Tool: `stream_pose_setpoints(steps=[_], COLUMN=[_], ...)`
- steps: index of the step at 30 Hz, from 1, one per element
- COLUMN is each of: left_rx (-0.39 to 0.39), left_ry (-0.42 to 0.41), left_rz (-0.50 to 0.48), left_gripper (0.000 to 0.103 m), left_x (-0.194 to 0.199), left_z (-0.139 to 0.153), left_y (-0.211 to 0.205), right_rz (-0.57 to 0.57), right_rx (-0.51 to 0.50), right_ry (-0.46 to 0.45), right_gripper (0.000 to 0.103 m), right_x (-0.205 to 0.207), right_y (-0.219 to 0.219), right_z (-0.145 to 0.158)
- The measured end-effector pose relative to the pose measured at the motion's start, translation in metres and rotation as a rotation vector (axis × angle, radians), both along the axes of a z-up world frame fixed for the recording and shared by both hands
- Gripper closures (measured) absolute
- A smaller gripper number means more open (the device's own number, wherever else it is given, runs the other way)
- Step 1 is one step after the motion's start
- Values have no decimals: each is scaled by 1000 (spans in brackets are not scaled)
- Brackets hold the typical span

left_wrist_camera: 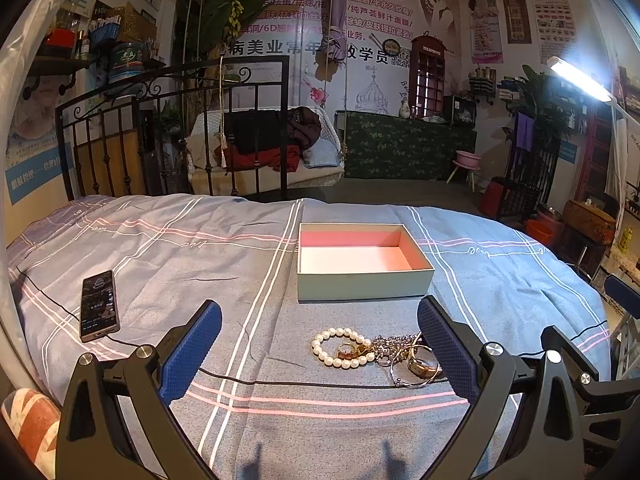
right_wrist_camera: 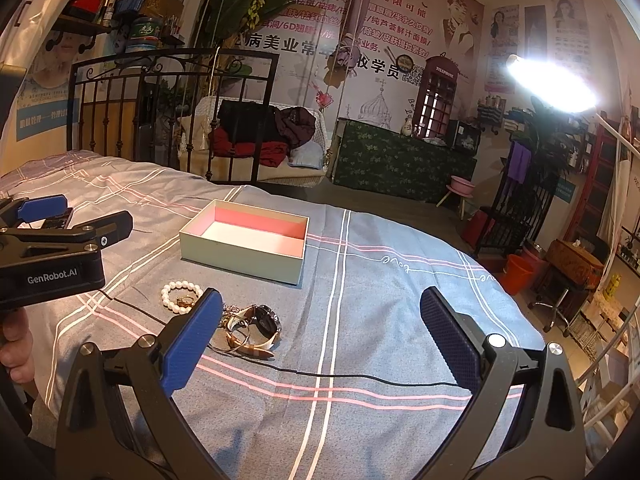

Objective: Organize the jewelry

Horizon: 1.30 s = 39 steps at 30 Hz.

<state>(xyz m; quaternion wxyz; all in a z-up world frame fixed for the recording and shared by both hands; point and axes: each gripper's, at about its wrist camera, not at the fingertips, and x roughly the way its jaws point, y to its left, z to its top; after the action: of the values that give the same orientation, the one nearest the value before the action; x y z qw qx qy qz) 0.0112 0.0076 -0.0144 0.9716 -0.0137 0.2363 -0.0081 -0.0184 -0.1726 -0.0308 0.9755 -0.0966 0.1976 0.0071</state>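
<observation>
An open box [left_wrist_camera: 364, 285] with a pink inside and nothing in it sits on the bed, also in the right wrist view [right_wrist_camera: 240, 261]. In front of it lies a heap of jewelry: a pearl bracelet [left_wrist_camera: 335, 333] around a gold ring [left_wrist_camera: 347, 351], a tangled chain [left_wrist_camera: 390, 343], a thin bangle [left_wrist_camera: 400, 378] and a watch [left_wrist_camera: 420, 366]. My left gripper [left_wrist_camera: 319, 312] is open above the heap, holding nothing. My right gripper [right_wrist_camera: 322, 300] is open too; the pearl bracelet [right_wrist_camera: 176, 285] and watch [right_wrist_camera: 266, 318] lie by its left finger.
A phone [left_wrist_camera: 99, 306] lies at the left on the striped bedspread [left_wrist_camera: 200, 248], and its black cable [left_wrist_camera: 300, 382] runs across the bed just before the jewelry. A flag-print pillow [left_wrist_camera: 28, 420] is at the near left. A hand [right_wrist_camera: 16, 340] holds the left tool's housing [right_wrist_camera: 52, 276].
</observation>
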Motion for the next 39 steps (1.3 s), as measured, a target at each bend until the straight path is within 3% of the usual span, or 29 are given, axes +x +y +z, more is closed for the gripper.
stream_pose_setpoints(steps=[11,13,17,20,22,25,28,31,32,34,36,39], left_rx=[-14,-17,98,141,134,93,125,102,95,96,88,106], left_ry=[76,142,261,328,375,420,407,425,434,452,497,495], left_rz=[-43,-73,-89,-108,-124,-154,-163,-174,-173,-166,-202,-229], left_gripper=[6,6,7,15,29,28,28,28,28,33,36,36], left_x=[8,21,50,69,84,104,122,139,143,150,154,158], left_z=[-10,-20,-55,-80,-91,-101,-105,-106,-107,-111,-117,-122], left_y=[-1,2,3,5,6,9,5,9,11,14,12,6], right_rz=[8,33,57,81,90,105,122,138,143,150,161,160], right_rx=[27,55,45,30,39,75,93,113,118,121,122,104], right_ry=[27,85,221,286,305,330,352,362,368,387,421,464], right_gripper=[5,5,5,6,6,6,6,6,7,23,30,39], right_x=[5,19,61,84,94,107,118,127,130,137,144,155], right_y=[-2,-5,-9,-10,-12,-14,-12,-10,-8,-7,-4,0], right_z=[-3,-9,-33,-47,-54,-62,-69,-76,-78,-81,-86,-96])
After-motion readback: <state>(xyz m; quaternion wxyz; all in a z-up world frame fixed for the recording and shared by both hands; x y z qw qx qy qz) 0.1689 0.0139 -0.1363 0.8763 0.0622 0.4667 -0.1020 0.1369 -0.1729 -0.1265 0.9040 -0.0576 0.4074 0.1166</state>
